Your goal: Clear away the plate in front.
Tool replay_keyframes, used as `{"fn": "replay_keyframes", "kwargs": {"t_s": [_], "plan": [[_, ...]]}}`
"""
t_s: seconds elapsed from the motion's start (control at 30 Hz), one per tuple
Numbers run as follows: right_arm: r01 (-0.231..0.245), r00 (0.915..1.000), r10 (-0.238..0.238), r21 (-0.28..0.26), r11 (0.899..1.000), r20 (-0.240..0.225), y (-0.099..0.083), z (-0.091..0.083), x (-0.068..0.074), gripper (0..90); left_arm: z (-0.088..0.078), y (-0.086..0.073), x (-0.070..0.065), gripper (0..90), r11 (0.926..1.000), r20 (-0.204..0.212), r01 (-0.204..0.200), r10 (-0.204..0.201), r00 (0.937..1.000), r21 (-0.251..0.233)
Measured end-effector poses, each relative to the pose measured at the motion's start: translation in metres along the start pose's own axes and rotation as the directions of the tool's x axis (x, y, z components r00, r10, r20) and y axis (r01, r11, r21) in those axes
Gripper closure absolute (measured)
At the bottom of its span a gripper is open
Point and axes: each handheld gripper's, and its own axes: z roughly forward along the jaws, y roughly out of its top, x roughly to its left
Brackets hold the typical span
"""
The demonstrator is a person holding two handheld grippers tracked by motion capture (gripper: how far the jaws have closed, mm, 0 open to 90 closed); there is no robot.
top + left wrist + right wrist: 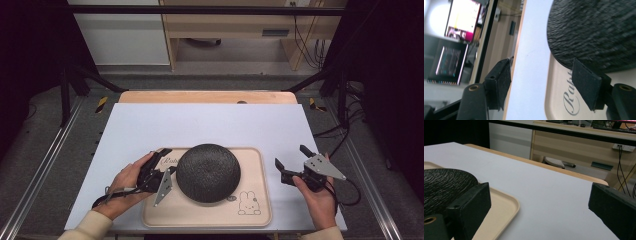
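On the beige rectangular plastic tray (556, 100), grey cursive lettering (570, 102) begins "Rab"; its remaining letters are hidden behind a gripper jaw at the lower right of the left gripper view. In the high view the same script (170, 161) sits at the tray's upper left corner, too small to read. A white rabbit drawing (248, 204) marks the tray's lower right corner; the tiny print under it is illegible.

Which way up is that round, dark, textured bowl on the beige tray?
Upside down. The round dark textured bowl shows a closed dome, with its rim resting flat on the beige tray; no opening or hollow faces up.
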Motion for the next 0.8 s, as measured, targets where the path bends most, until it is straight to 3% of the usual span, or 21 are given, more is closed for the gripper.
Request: {"fn": "replay_keyframes", "kwargs": {"t_s": [0.07, 0.13, 0.17, 0.23, 0.33, 0.43, 0.5, 0.57, 0.6, 0.63, 0.77, 0.8], "plan": [[0.003, 0.9999, -0.003, -0.001, 1.0, -0.01, 0.0, 0.0, 0.001, 4.2, 0.004, 0.003, 0.003, 28.1, 0.9972, -0.001, 0.073, -0.073, 0.9974, 0.02], [0.002, 0.9999, -0.002, -0.005, 1.0, -0.013, 0.001, -0.002, 0.003, 4.1, 0.009, 0.005, 0.005, 22.5, 0.9868, -0.01, 0.157, -0.156, 0.9877, 0.042], [-0.002, 0.9999, 0.002, -0.012, 1.0, -0.013, 0.002, -0.003, 0.003, 4.1, 0.01, 0.005, 0.005, 20.1, 0.9828, -0.019, 0.178, -0.177, 0.984, 0.049], [-0.003, 0.9999, 0.003, -0.019, 1.0, -0.011, 0.003, -0.005, 0.004, 4.0, 0.012, 0.004, 0.005, 18.6, 0.9646, -0.033, 0.262, -0.261, 0.9649, 0.033], [0.004, 1.0, -0.004, -0.011, 1.0, 0.001, 0.001, -0.006, 0.004, 4.0, 0.009, 0.004, 0.004, 17.3, 0.9261, -0.018, 0.377, -0.377, 0.9259, -0.003], [0.0, 1.0, 0.0, -0.008, 1.0, 0.003, 0.001, -0.005, 0.004, 3.9, 0.003, 0.006, 0.004, 15.6, 0.9045, -0.001, 0.427, -0.427, 0.9045, -0.001], [-0.003, 1.0, 0.003, -0.008, 1.0, 0.004, 0.001, -0.005, 0.005, 4.0, -0.002, 0.005, 0.003, 14.8, 0.8701, 0.027, 0.493, -0.492, 0.8701, -0.015], [0.001, 1.0, -0.001, -0.01, 1.0, 0.002, 0.001, -0.005, 0.006, 3.9, -0.009, 0.004, 0.003, 13.5, 0.8508, 0.033, 0.525, -0.525, 0.8506, -0.012], [0.004, 1.0, -0.004, -0.01, 1.0, 0.004, 0.002, -0.005, 0.006, 4.0, -0.012, 0.003, 0.004, 13.4, 0.8373, 0.041, 0.547, -0.546, 0.837, -0.015], [0.001, 1.0, -0.001, -0.008, 1.0, 0.002, 0.002, -0.005, 0.007, 3.9, -0.016, 0.001, 0.004, 13.1, 0.8184, 0.051, 0.574, -0.573, 0.8182, -0.022], [0.002, 0.9999, -0.002, -0.012, 1.0, 0.011, 0.002, -0.007, 0.007, 3.8, -0.028, -0.009, 0.01, 12.4, 0.7256, 0.089, 0.685, -0.679, 0.7286, -0.069], [0.001, 0.9999, -0.001, -0.013, 1.0, 0.013, 0.002, -0.008, 0.007, 3.7, -0.032, -0.012, 0.012, 12.0, 0.7055, 0.091, 0.704, -0.698, 0.7104, -0.083]]}}
